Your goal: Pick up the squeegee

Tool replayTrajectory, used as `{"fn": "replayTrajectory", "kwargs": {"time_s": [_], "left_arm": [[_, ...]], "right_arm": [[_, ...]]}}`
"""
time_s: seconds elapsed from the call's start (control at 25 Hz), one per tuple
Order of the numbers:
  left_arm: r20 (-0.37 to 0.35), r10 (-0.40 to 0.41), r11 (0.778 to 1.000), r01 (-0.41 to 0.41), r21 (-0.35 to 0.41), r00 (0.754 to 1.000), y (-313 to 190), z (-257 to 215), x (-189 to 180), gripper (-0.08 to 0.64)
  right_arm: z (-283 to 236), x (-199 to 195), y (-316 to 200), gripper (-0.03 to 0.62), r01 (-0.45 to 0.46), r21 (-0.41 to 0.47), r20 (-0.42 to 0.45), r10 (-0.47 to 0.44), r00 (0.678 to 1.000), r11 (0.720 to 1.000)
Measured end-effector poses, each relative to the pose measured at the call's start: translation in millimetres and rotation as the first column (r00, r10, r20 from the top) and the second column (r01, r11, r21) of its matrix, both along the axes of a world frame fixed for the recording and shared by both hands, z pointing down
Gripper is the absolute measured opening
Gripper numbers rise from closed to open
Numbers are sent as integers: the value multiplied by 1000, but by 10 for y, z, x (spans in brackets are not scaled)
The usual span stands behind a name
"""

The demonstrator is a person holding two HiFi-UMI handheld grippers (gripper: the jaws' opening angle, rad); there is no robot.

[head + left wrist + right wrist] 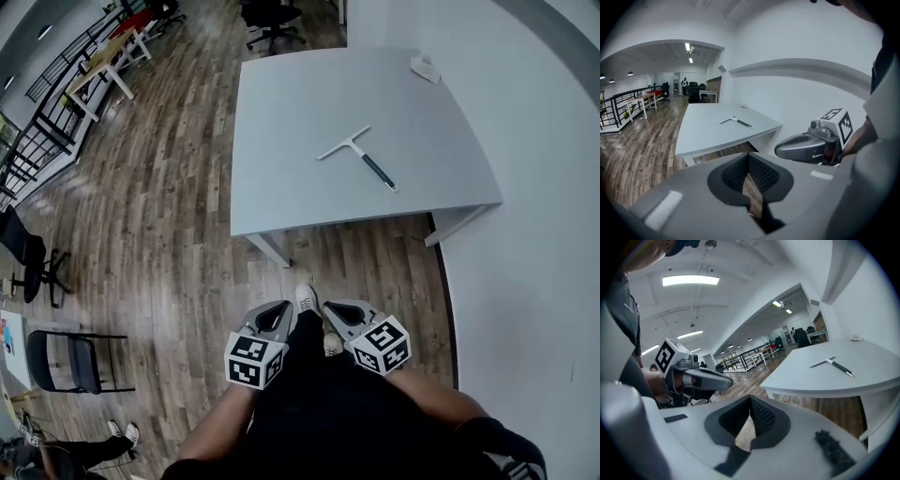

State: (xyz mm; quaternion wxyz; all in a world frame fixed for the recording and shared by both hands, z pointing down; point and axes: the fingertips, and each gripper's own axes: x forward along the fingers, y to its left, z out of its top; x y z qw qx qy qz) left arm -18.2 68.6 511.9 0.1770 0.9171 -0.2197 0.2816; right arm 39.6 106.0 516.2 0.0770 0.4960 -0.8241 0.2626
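Squeegee, a slim pale blade bar on a black handle, lies flat on the large grey table, in its right half. Brown wooden floor separates the table from the person. The left gripper and right gripper sit side by side at the waist, well apart from the table. Each gripper view shows its jaws clenched together with nothing between. The squeegee lies ahead and slightly right, so the right gripper is judged nearer (handle points near-right, blade crosswise beyond). Only the head view shows that gap whole.
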Motion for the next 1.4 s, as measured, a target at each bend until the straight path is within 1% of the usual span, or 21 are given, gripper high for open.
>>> {"fn": "replayTrajectory", "kwargs": {"time_s": [0.16,0.32,0.56,0.72,0.8,1.0,1.4], "left_arm": [[0,85,996,-85,-19,996,-33,117,307,8],[0,163,986,-163,-28,987,-98,172,616,8],[-6,272,961,-271,-57,962,-236,275,1057,8],[-19,328,942,-328,-74,945,-360,304,1281,8],[-27,342,936,-343,-74,939,-486,287,1343,8],[-54,348,934,-351,-63,936,-936,209,1512,8],[-121,360,929,-367,-48,925,-1575,133,1745,8]], "right_arm": [[164,293,36,6,-101,-34,4,101,995,994],[212,556,43,5,-185,-57,4,186,983,981],[277,848,-53,5,-267,-94,-13,267,964,959],[340,1041,-153,5,-332,-129,-19,332,943,935],[340,1091,-244,6,-351,-139,-26,351,936,926],[291,1265,-585,5,-382,-141,-54,378,924,913],[60,1657,-1259,5,-410,-100,-152,394,907,907]]}}
